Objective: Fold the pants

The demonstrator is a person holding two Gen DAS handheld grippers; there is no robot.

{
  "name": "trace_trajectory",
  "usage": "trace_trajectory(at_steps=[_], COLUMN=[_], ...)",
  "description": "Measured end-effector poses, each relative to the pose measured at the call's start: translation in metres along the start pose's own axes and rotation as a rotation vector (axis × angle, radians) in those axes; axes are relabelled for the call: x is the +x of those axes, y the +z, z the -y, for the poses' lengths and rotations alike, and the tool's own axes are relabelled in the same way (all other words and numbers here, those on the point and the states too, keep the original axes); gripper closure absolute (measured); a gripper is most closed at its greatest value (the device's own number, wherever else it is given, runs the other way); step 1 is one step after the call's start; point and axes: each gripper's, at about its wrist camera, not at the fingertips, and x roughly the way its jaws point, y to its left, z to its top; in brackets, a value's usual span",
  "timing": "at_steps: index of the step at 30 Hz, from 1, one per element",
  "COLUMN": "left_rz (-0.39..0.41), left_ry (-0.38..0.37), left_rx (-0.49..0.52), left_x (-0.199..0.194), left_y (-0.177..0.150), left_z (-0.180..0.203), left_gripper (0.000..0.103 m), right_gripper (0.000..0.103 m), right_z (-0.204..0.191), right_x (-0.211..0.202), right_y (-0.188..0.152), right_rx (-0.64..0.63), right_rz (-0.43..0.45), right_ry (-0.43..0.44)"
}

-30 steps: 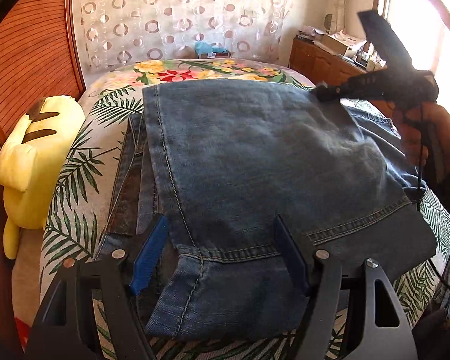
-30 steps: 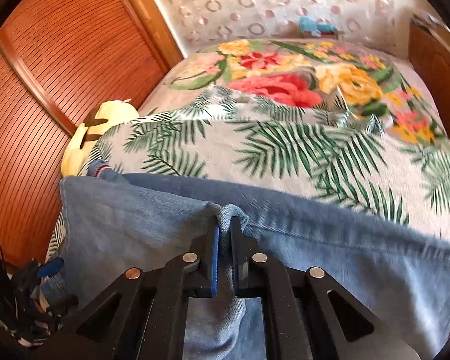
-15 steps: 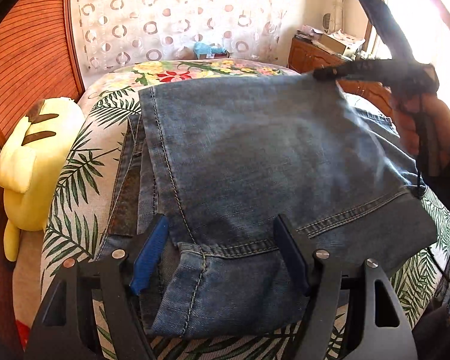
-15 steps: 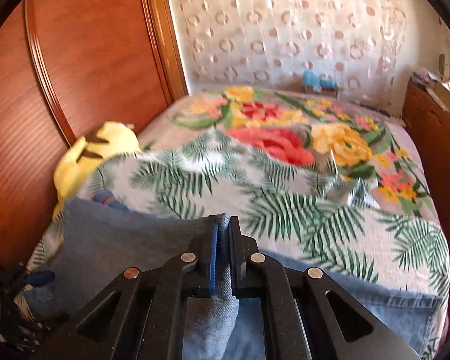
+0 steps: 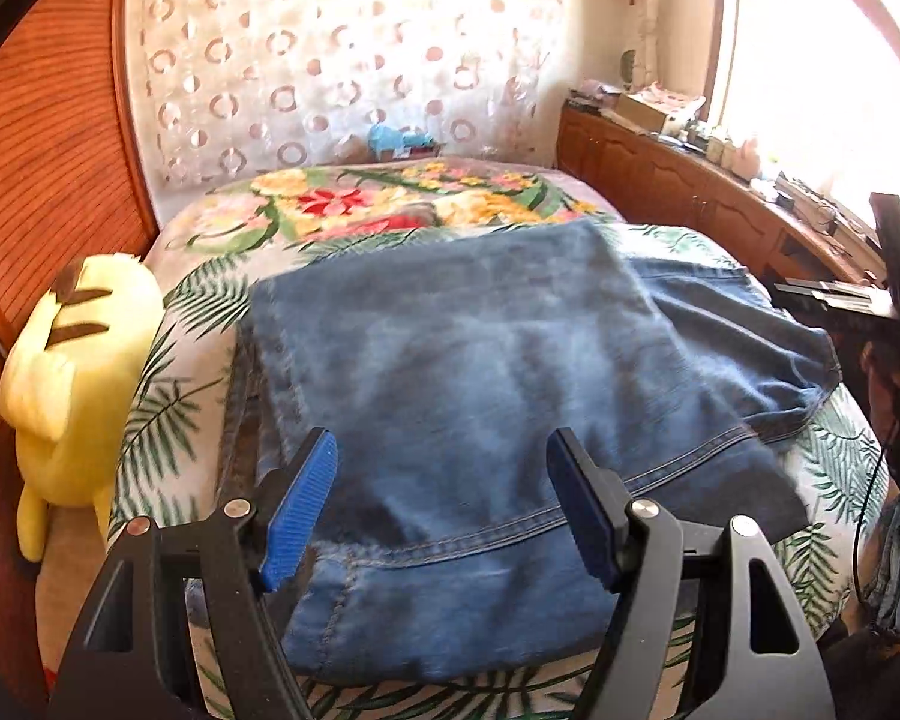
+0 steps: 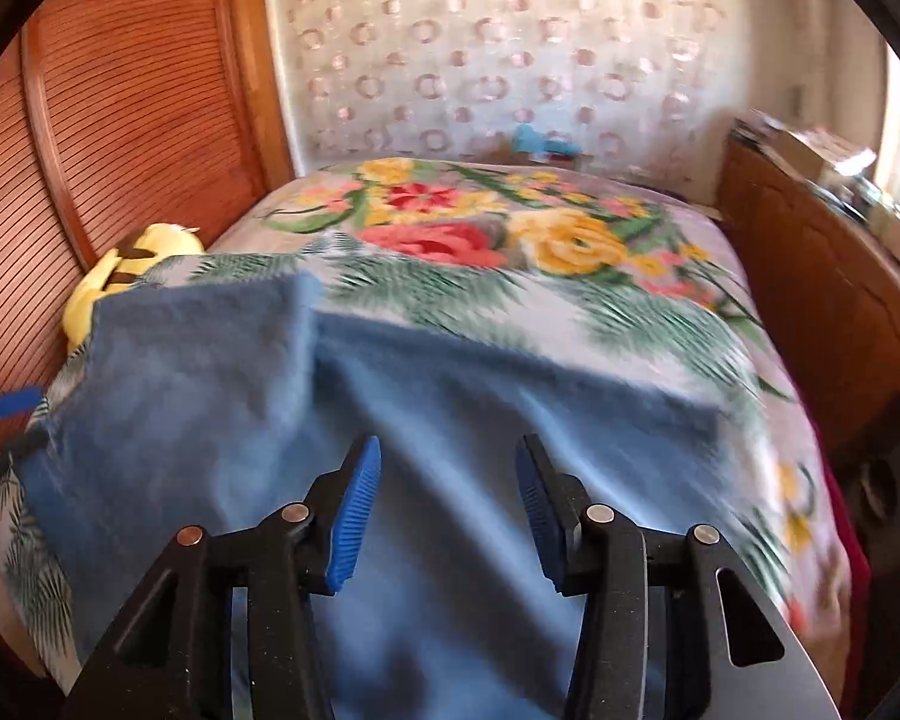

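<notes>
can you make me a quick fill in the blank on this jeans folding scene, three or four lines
1. The jeans lie folded on a bedspread printed with flowers and palm ____.
2. The plush toy beside the bed is coloured ____.
3. The pads on the left gripper are coloured ____.
4. The right gripper has just been opening, and between its fingers there is ____.

Missing words: leaves; yellow; blue; nothing

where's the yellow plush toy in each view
Left wrist view: the yellow plush toy sits large at the left edge, beside the bed, left of the jeans.
Right wrist view: the toy is small at mid-left, peeking above the jeans' far corner.
Shared landmark: the red flower on the bedspread.
</notes>
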Motion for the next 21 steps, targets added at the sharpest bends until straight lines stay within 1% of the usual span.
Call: trace_trajectory(at_steps=[5,8,10,17,21], left_rz=[0.014,0.012,0.009,-0.009,-0.038], left_ry=[-0.032,-0.045,-0.053,-0.076,-0.081], left_rx=[0.023,0.042,0.051,0.078,0.082], left_x=[0.001,0.001,0.002,0.011,0.021], left_y=[0.005,0.005,0.004,0.003,-0.004], left_z=[0.019,0.031,0.039,0.059,0.063], left_gripper=[0.03,0.03,0.03,0.03,0.03], right_gripper=[0.053,0.049,0.045,0.044,0.044], right_z=[0.045,0.064,0.073,0.086,0.089], right_x=[-0.035,-0.048,-0.055,-0.064,-0.065], right_y=[-0.035,-0.053,-0.063,-0.086,-0.089], right_rx=[0.111,0.157,0.186,0.226,0.254], right_rz=[0.002,-0.006,-0.013,-0.047,-0.066], right_ry=[-0.074,-0.117,-0.131,-0.164,-0.156])
